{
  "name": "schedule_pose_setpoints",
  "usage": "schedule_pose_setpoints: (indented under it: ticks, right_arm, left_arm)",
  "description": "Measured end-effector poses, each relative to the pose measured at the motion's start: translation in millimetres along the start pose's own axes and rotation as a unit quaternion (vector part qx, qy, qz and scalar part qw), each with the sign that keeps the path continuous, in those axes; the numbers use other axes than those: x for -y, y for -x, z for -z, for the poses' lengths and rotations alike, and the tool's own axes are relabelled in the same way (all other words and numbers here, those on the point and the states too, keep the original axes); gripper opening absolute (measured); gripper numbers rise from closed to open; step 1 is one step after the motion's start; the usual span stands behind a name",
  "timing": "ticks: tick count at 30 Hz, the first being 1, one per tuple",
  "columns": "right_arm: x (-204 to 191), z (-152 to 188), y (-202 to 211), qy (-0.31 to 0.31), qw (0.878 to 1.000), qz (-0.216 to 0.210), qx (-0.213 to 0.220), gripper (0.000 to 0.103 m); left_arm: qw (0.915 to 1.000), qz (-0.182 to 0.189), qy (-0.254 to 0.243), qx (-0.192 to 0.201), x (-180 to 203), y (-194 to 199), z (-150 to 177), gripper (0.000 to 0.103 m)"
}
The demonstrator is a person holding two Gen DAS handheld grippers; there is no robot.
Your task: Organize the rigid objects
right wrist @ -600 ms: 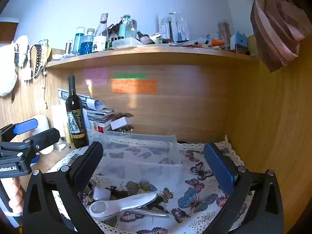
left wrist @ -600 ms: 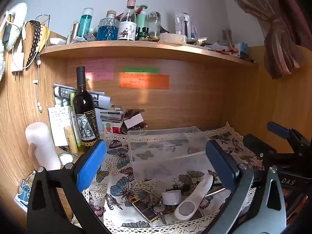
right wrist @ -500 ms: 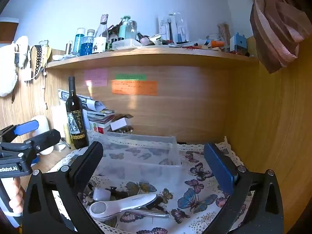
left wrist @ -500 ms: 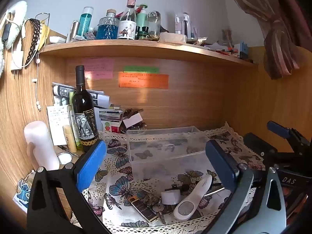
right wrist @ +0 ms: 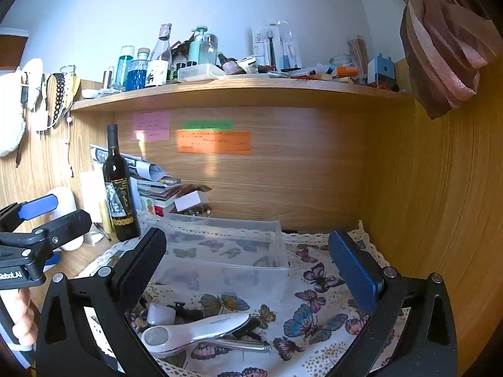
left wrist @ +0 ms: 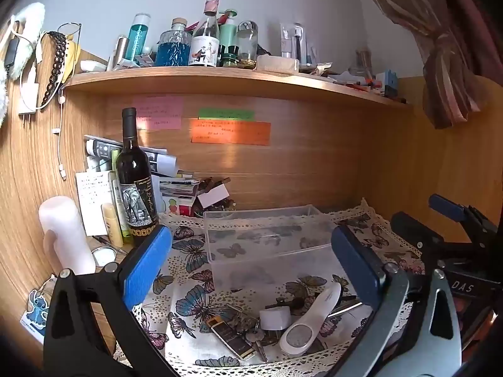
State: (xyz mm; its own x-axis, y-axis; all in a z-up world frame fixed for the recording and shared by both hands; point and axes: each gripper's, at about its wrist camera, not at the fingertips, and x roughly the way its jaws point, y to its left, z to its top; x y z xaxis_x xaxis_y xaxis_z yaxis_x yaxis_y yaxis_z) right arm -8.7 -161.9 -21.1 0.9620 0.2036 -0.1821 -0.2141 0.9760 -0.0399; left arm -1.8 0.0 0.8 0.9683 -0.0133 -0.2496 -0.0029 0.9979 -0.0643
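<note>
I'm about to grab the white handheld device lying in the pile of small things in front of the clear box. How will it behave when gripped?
The white handheld device looks like rigid, glossy plastic, so it will likely stay stiff but may slip between the pads. Its tapered, curved handle may pivot if gripped off-centre. It rests on keys and other small items, so lifting may disturb them.

Legible markings:

- Right tool body (left wrist: 462, 286), seen from the left wrist view: white letters "DAS".
- Left tool body (right wrist: 14, 275), seen from the right wrist view: white letters "obot.AI", the start cut off.
- Wine bottle (right wrist: 121, 201): lower band reads "00000".

Writing on the sticky notes (left wrist: 231, 132) is too small to read.
</note>
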Motion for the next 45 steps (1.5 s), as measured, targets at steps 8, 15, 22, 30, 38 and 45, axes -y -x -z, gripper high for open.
schedule_pose_setpoints:
  ticks: [8, 15, 22, 30, 38, 45]
  right_arm:
    - [-0.2, 1.4, 0.9, -0.003, 1.000, -0.001, 0.003, 0.103]
    - [-1.6, 0.9, 0.9, -0.002, 1.000, -0.002, 0.003, 0.103]
    - [-2.6, 0.4, 1.1, -0.003, 1.000, -0.004, 0.002, 0.103]
    - [-3.8, 1.1, 1.2, -0.006, 1.000, -0.011, 0.002, 0.103]
    - [-2.9, 1.2, 2.8, -0.009, 1.000, -0.011, 0.005, 0.103]
    - [-2.9, 0.7, 3.5, -0.010, 1.000, -0.011, 0.007, 0.103]
  left_arm:
    - [1.0000, 0.001, -0.002, 0.000, 0.4, -1.1, 0.3, 0.103]
    - [1.0000, 0.005, 0.000, 0.000, 1.1, -2.4, 2.2, 0.103]
    - [1.0000, 0.004, -0.003, 0.001, 3.0, -3.1, 2.2, 0.103]
    - [1.0000, 0.003, -0.001, 0.002, 3.3, -3.2, 1.2, 0.103]
    - [1.0000, 0.005, 0.000, 0.001, 2.8, -2.8, 1.2, 0.103]
    - [1.0000, 0.004, -0.001, 0.002, 3.1, -2.4, 0.6, 0.103]
